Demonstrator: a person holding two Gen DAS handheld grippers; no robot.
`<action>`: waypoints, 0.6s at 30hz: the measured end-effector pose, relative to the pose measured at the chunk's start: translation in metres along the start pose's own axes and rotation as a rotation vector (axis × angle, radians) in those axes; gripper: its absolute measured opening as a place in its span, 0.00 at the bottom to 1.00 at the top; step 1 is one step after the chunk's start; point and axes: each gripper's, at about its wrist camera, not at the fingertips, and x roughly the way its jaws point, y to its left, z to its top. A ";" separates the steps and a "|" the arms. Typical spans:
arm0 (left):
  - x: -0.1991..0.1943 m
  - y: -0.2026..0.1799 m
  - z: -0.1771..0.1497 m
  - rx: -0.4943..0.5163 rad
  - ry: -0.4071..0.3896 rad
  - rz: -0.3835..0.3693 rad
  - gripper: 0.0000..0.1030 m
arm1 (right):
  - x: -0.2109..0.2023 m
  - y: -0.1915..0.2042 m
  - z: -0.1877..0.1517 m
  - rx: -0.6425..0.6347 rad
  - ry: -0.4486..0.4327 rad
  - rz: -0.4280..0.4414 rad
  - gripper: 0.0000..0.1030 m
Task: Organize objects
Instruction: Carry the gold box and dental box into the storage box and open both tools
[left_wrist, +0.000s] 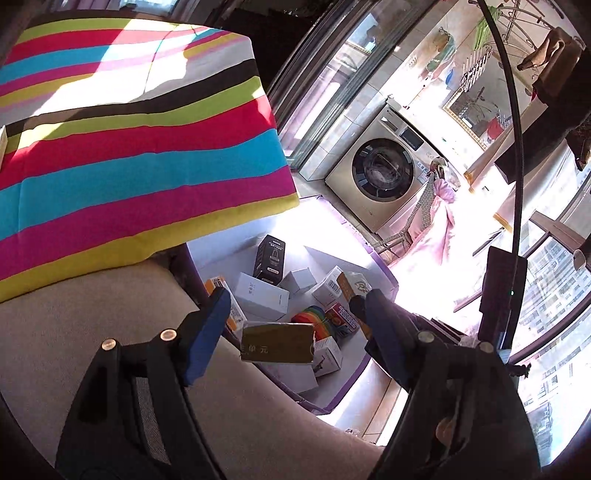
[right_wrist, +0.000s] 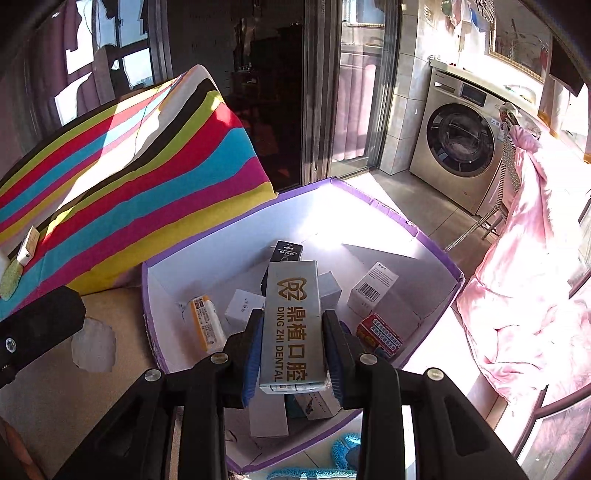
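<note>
My left gripper (left_wrist: 295, 295) is open over the near edge of a purple-rimmed storage box (left_wrist: 388, 275). A gold carton (left_wrist: 277, 342) lies between its blue pads (left_wrist: 207, 332), touching neither. My right gripper (right_wrist: 293, 314) is shut on a long silver carton printed "DING ZHI DENTAL" (right_wrist: 291, 325), held lengthwise above the same storage box (right_wrist: 369, 202). Inside the box are several small cartons: a black one (left_wrist: 269, 260), white ones (left_wrist: 260, 297), an orange-and-white tube box (right_wrist: 207, 323) and a red packet (right_wrist: 380, 334).
A striped cushion (left_wrist: 129, 147) leans on the beige seat (left_wrist: 92, 314) left of the box. A washing machine (right_wrist: 461, 144) stands behind, and a pink quilt (right_wrist: 524, 277) hangs to the right. The other gripper's black body (right_wrist: 37, 325) shows at the left edge.
</note>
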 end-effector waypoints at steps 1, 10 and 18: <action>-0.001 0.001 0.000 -0.005 0.001 -0.003 0.78 | 0.001 -0.002 0.000 0.006 0.003 -0.001 0.38; -0.019 0.023 0.000 -0.109 -0.042 0.044 0.78 | -0.007 0.005 0.000 0.010 -0.022 0.008 0.76; -0.045 0.046 0.001 -0.150 -0.084 0.138 0.78 | -0.015 0.031 0.001 -0.036 -0.029 0.039 0.80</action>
